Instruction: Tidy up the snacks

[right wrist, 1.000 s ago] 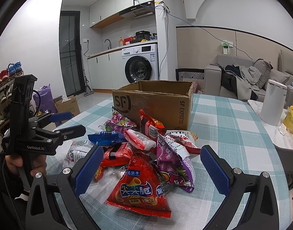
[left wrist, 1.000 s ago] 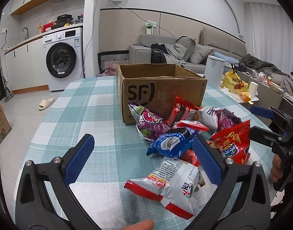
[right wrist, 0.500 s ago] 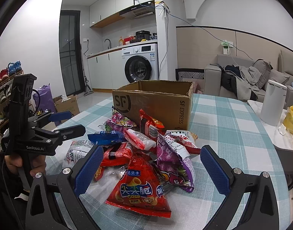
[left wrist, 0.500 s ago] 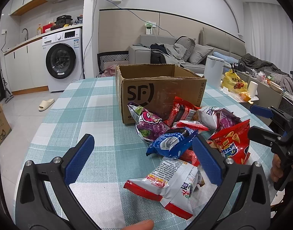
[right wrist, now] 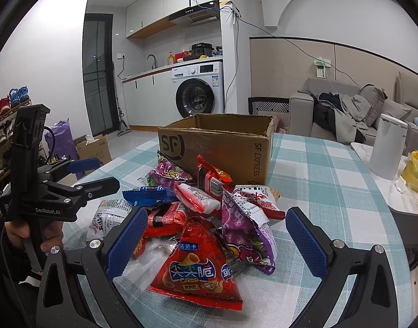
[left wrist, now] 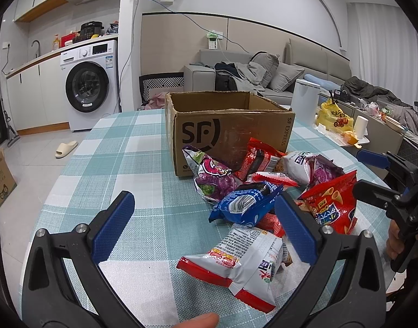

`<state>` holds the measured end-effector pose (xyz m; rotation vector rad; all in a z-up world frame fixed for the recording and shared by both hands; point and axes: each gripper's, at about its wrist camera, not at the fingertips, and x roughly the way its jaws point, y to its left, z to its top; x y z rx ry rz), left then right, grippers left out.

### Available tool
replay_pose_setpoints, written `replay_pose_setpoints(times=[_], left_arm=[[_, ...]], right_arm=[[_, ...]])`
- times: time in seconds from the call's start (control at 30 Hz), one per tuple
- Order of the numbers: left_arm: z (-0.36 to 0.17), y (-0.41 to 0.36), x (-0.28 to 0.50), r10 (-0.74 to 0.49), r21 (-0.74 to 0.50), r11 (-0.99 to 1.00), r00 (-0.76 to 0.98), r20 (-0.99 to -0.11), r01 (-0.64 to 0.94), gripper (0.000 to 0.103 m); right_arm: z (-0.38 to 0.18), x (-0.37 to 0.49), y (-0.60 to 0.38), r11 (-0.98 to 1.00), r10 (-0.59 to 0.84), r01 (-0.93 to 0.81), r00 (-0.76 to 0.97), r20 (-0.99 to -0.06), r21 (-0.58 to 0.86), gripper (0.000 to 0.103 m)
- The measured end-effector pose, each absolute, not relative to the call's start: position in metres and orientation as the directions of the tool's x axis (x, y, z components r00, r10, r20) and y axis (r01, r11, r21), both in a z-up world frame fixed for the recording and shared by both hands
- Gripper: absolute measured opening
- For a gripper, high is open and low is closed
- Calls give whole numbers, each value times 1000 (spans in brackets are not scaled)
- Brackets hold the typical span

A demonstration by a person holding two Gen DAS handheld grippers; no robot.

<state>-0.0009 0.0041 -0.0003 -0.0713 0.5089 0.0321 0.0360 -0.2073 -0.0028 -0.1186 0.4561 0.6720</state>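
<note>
A pile of snack bags lies on the checked tablecloth in front of an open cardboard box [left wrist: 230, 134] [right wrist: 217, 147]. Nearest my left gripper [left wrist: 203, 227] is a white and red bag [left wrist: 241, 262], with a blue bag [left wrist: 244, 202] behind it. My left gripper is open and holds nothing. A red triangular bag [right wrist: 198, 270] and a purple bag [right wrist: 244, 229] lie just ahead of my right gripper [right wrist: 217, 235], which is also open with nothing in it. Each gripper shows in the other's view: the right gripper [left wrist: 372, 172], the left gripper [right wrist: 97, 172].
A white cylindrical bin [right wrist: 386, 147] stands past the table's right side, with a yellow bag [left wrist: 334, 117] on a side table. The tablecloth [left wrist: 121, 164] left of the box is bare. A washing machine [left wrist: 91, 84] and a sofa stand far behind.
</note>
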Motion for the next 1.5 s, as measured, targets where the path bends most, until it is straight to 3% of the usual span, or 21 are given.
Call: replay_pose_setpoints(times=[0.97, 1.1, 1.2, 1.5], left_arm=[[-1, 2, 4, -24, -54, 999, 862, -506, -4, 102], [-3, 2, 4, -45, -60, 998, 851, -522, 15, 102], [-5, 0, 3, -65, -59, 998, 836, -546, 39, 102], [-17, -12, 7, -87, -32, 996, 782, -617, 86, 102]], right_arm=[[-7, 39, -198, 763, 569, -645, 643, -513, 39, 102], [-8, 34, -192, 750, 570, -661, 633, -524, 17, 95], [-11, 35, -191, 749, 561, -662, 623, -546, 15, 82], [-20, 34, -189, 721, 570, -691, 546, -614, 53, 79]])
